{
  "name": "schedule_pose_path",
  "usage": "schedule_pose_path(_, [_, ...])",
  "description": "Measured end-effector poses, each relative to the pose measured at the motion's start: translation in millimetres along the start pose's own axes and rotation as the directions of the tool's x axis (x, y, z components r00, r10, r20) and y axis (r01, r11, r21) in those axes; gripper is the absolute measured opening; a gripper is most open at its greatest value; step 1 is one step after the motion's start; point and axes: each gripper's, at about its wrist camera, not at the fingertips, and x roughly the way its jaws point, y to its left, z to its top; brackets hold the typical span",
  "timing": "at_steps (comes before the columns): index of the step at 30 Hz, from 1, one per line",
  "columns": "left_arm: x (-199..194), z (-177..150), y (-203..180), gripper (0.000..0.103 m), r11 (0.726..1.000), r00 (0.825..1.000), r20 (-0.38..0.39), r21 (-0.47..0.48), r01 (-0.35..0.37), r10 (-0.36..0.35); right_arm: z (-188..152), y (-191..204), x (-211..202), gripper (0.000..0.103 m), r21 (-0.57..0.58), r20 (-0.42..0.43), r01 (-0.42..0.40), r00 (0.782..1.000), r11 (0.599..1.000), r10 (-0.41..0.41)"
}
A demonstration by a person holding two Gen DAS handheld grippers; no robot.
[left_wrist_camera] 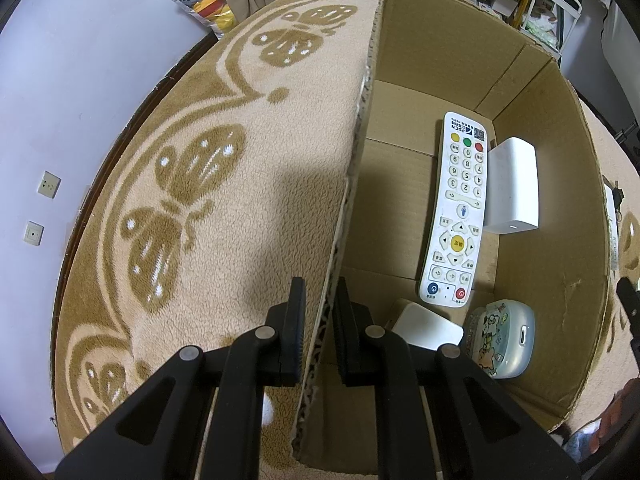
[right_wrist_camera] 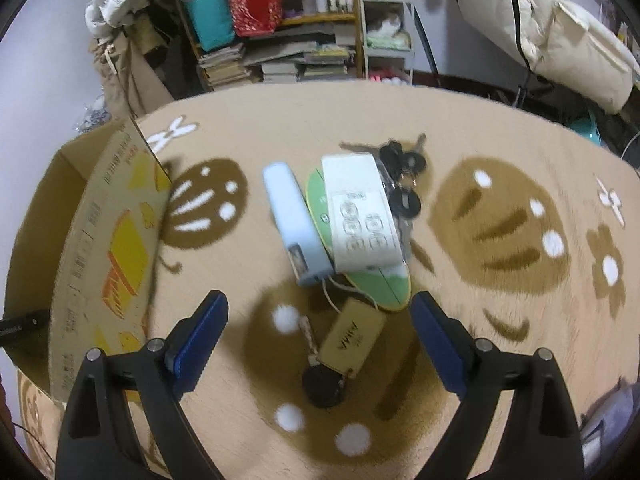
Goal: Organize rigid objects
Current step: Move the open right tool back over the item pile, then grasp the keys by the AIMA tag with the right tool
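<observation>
My left gripper [left_wrist_camera: 320, 312] is shut on the near wall of the cardboard box [left_wrist_camera: 360, 140]. Inside the box lie a white remote [left_wrist_camera: 456, 208], a white block [left_wrist_camera: 512, 188], a white pad [left_wrist_camera: 426, 328] and a cartoon-printed case [left_wrist_camera: 500, 338]. My right gripper [right_wrist_camera: 318, 332] stands open above the rug, with a tan key tag [right_wrist_camera: 352, 336] and a black key [right_wrist_camera: 322, 386] lying between its fingers, untouched. Beyond them lie a light blue device [right_wrist_camera: 294, 220], a white remote [right_wrist_camera: 360, 212] on a green card [right_wrist_camera: 376, 284], and a bunch of black keys [right_wrist_camera: 404, 176].
The cardboard box [right_wrist_camera: 100, 240] stands left of the right gripper on a beige butterfly-patterned rug [right_wrist_camera: 500, 220]. Cluttered shelves with books [right_wrist_camera: 280, 60] and a white rack [right_wrist_camera: 388, 32] line the back. A wall with sockets [left_wrist_camera: 48, 184] is at left.
</observation>
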Motion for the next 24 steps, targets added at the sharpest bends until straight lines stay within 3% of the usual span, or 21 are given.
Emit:
schedule_pose_path(10, [0, -1, -1, 0.013, 1.000, 1.000, 0.000, -0.001, -0.001, 0.001, -18, -8, 28, 0.097, 0.032, -0.078, 0.016, 0.997, 0.999, -0.013])
schedule_pose_path(18, [0, -1, -3, 0.013, 1.000, 1.000, 0.001, 0.004, -0.008, 0.008, -30, 7, 46, 0.097, -0.021, -0.097, 0.096, 0.990, 0.995, -0.097])
schedule_pose_path(21, [0, -2, -3, 0.013, 1.000, 1.000, 0.001, 0.003, -0.007, 0.007, -32, 10, 46, 0.091, -0.025, -0.101, 0.104, 0.989, 0.994, -0.106])
schedule_pose_path(24, [0, -2, -3, 0.013, 1.000, 1.000, 0.001, 0.004, -0.008, 0.008, -34, 15, 45, 0.079, -0.037, -0.104, 0.090, 0.990, 0.995, -0.094])
